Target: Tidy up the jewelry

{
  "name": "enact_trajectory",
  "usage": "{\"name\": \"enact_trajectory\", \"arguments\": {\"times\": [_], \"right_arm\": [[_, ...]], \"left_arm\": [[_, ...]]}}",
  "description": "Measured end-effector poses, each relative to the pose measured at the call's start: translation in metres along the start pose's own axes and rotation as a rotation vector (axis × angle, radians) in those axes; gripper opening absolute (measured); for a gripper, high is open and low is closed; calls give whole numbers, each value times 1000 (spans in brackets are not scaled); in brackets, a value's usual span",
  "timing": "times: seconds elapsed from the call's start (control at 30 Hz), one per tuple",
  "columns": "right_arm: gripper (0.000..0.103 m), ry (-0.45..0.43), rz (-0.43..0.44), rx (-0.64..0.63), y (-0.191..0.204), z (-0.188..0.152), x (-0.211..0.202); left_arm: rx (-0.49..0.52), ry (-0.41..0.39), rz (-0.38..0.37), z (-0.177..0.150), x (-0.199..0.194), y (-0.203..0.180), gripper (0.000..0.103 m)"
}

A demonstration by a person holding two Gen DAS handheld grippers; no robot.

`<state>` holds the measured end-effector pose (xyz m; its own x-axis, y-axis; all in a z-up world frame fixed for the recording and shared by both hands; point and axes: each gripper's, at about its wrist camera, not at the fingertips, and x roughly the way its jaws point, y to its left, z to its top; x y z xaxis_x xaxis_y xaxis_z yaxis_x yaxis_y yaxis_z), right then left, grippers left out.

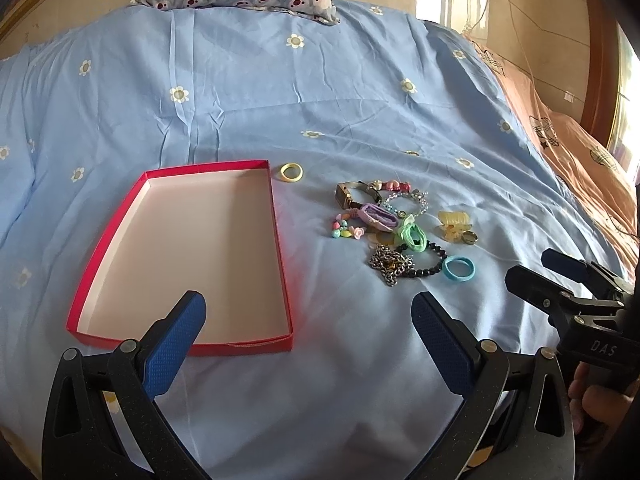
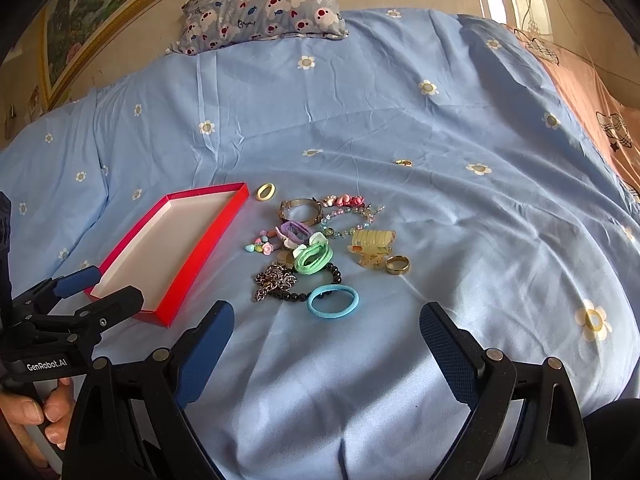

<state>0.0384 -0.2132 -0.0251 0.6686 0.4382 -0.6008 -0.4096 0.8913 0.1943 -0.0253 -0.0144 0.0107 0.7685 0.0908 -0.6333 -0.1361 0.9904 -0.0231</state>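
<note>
Both grippers hang above a bed covered with a light blue sheet with small white flowers point(image 1: 280, 100), and both hold nothing. The left gripper point(image 1: 308, 320) has its jaws spread wide; its left blue pad is over the near part of the shallow red cardboard box with a white inside point(image 1: 280, 248), and its right pad is over bare sheet. The right gripper point(image 2: 326, 332) also has its jaws spread wide, with the sheet between them.

The red box lies flat on the sheet and there is no jewelry in it. A pale yellow ring-shaped hair tie point(image 1: 291, 171) lies just beside its far right corner, apart from the rest. To the right of the box the jewelry lies in a loose heap: a gold wristwatch with a square face point(image 1: 348, 195), a purple hair tie point(image 1: 378, 217), a bracelet of pastel coloured beads point(image 1: 346, 230), a clear crystal bracelet point(image 2: 352, 216), a green hair tie point(image 2: 314, 258), a silver metal chain point(image 2: 274, 280), a string of black beads point(image 2: 316, 292) and a translucent yellow hair claw point(image 2: 372, 246). A gold band ring point(image 2: 397, 265) touches the claw. A light blue elastic hair tie point(image 2: 333, 301) is the nearest piece to the right gripper. A second small gold ring point(image 2: 404, 163) lies alone farther back. A grey pillow with cartoon animals point(image 2: 264, 8) is at the head of the bed.
</note>
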Motion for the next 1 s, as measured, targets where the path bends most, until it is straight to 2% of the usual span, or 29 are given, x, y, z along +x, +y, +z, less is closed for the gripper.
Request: {"name": "enact_trajectory", "arguments": {"times": [1.0], "right_arm": [[95, -4, 19, -5, 3, -2, 2]], "left_arm": [[2, 12, -4, 1, 5, 0, 103]]}}
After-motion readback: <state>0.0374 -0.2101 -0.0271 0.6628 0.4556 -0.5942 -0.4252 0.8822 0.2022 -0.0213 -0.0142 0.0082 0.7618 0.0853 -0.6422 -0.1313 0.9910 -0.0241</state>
